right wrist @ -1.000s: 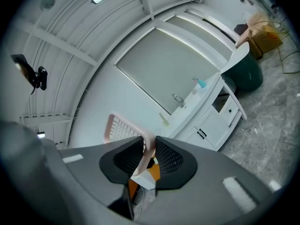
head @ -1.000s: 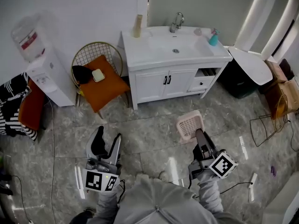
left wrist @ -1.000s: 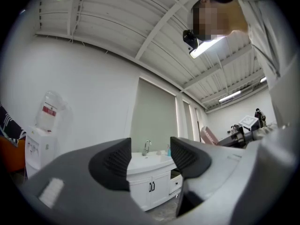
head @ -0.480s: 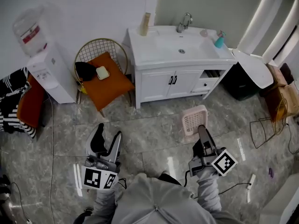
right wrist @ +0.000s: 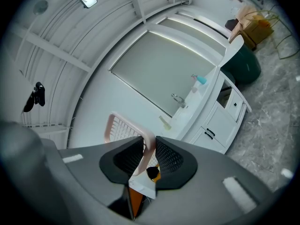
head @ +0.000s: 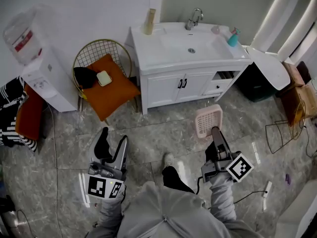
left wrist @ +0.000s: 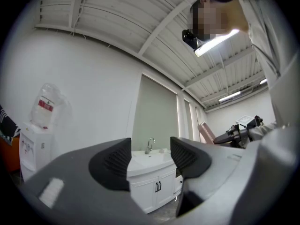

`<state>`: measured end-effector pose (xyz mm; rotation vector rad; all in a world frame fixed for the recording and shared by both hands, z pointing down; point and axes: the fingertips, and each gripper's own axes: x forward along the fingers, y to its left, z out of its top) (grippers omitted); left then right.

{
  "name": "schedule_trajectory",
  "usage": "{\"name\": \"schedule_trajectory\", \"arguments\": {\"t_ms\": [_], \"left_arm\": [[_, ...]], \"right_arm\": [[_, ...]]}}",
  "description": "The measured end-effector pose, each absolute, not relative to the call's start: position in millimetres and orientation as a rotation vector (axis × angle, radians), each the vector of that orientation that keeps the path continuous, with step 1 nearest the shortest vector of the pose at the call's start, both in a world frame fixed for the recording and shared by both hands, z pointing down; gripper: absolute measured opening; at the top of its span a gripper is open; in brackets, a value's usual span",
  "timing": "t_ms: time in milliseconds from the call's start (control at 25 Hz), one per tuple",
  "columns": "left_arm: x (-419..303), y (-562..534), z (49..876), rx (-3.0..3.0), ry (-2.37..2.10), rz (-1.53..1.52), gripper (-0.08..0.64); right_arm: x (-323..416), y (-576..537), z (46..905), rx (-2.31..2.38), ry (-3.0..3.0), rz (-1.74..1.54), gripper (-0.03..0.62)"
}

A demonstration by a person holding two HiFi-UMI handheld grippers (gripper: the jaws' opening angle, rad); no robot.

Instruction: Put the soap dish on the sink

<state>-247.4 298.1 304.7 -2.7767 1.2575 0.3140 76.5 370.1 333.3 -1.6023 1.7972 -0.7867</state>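
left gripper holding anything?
No: the left gripper has its jaws apart, with only the distant sink cabinet showing between them.

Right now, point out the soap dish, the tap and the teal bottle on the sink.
soap dish point(head: 207, 119), head view, middle of its slotted face.
tap point(head: 193, 20), head view, its upright neck.
teal bottle point(head: 232, 40), head view, its body.

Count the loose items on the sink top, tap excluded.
3: a tan bottle at the back left corner, a small pinkish item right of the tap, a teal bottle by the right edge.
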Motion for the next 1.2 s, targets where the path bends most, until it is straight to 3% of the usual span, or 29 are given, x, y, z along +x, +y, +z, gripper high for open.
{"name": "schedule_trajectory", "arguments": {"t_ms": [640,1200], "left_arm": [[-143,179,281,-2.674,1.379,0.283,0.284],[-98,108,282,-2.65,1.417,0.263,0.284]], "right_arm": [[181,205,331,-1.478,1.909,-0.846,0.081],[217,121,347,-1.433,1.909,-0.908,0.081]]}}
